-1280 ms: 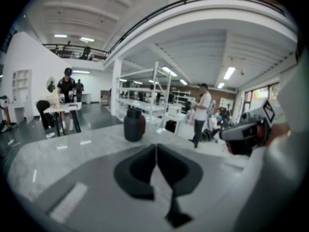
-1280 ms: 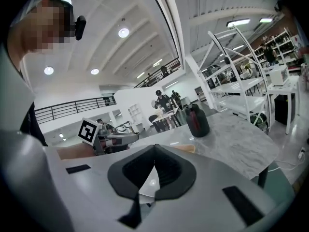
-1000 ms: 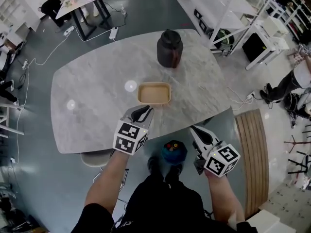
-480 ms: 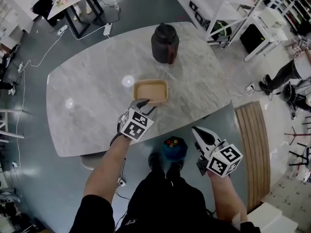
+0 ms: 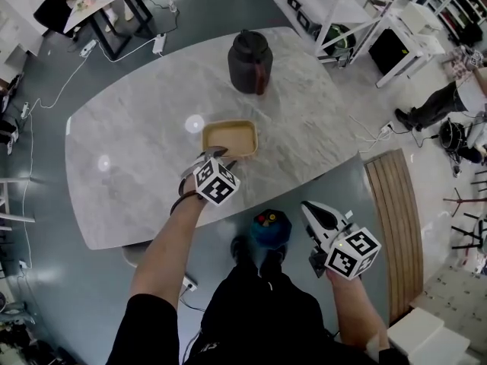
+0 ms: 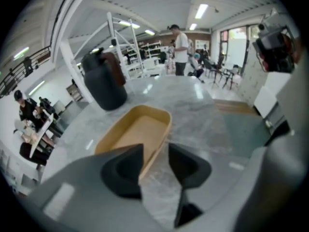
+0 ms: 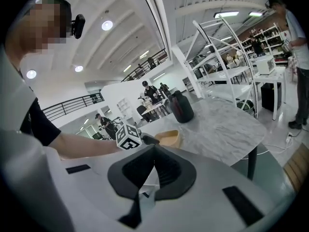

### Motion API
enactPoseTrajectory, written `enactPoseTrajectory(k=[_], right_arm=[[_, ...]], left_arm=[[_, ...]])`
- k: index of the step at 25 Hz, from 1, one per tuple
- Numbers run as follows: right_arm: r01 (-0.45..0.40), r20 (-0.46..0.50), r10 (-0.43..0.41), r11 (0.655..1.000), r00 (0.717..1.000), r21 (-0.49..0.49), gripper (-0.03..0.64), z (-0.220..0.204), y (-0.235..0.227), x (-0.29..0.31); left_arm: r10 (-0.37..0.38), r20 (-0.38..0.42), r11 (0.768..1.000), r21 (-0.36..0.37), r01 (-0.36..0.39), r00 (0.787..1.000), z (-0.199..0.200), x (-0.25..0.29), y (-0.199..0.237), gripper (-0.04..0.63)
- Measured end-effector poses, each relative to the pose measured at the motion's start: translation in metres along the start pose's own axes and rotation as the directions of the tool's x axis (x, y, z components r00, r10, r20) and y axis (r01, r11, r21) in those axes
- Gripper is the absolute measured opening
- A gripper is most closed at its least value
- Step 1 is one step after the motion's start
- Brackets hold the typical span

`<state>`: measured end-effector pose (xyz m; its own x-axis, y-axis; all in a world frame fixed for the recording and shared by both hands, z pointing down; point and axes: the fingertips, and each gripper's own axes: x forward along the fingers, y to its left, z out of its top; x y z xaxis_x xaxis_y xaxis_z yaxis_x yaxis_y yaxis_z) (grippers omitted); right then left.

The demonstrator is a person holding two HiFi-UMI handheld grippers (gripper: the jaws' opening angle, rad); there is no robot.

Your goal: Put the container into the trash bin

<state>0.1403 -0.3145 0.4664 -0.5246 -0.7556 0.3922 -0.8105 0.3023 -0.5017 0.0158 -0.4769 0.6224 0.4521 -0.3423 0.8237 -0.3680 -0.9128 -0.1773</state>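
A shallow tan container [image 5: 230, 138] lies on the marble table [image 5: 137, 150], this side of the black trash bin [image 5: 249, 61]. My left gripper [image 5: 221, 156] is down at the container's near edge. Its jaws are opening. In the left gripper view the container's [image 6: 137, 129] rim stands between them, one jaw over the inside and one outside, and the pads do not press on it; the left gripper [image 6: 155, 151] points toward the bin [image 6: 104, 81]. My right gripper [image 5: 308, 207] hangs off the table's near edge, shut and empty, its tips [image 7: 153, 149] meeting.
A blue round object [image 5: 272, 230] sits on the floor by the person's feet. To the right are a slatted wooden bench [image 5: 396, 226], white racks [image 5: 342, 14] and a person [image 5: 441, 105]. Another person [image 6: 181, 50] stands beyond the table.
My left gripper has gone forward and down to the container's near rim, rolled, and its jaws have spread wider. The right gripper has hardly shifted.
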Motion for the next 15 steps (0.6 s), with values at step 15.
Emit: enactPoseTrajectory(k=[15], right_arm=[[0.032,0.016,-0.032,0.998,0.999,-0.046,-0.005,0.006,0.021,-0.024]], left_arm=[[-0.007,0.089,0.998,-0.059,0.013,0.996,0.015,-0.028,-0.010,0.021]])
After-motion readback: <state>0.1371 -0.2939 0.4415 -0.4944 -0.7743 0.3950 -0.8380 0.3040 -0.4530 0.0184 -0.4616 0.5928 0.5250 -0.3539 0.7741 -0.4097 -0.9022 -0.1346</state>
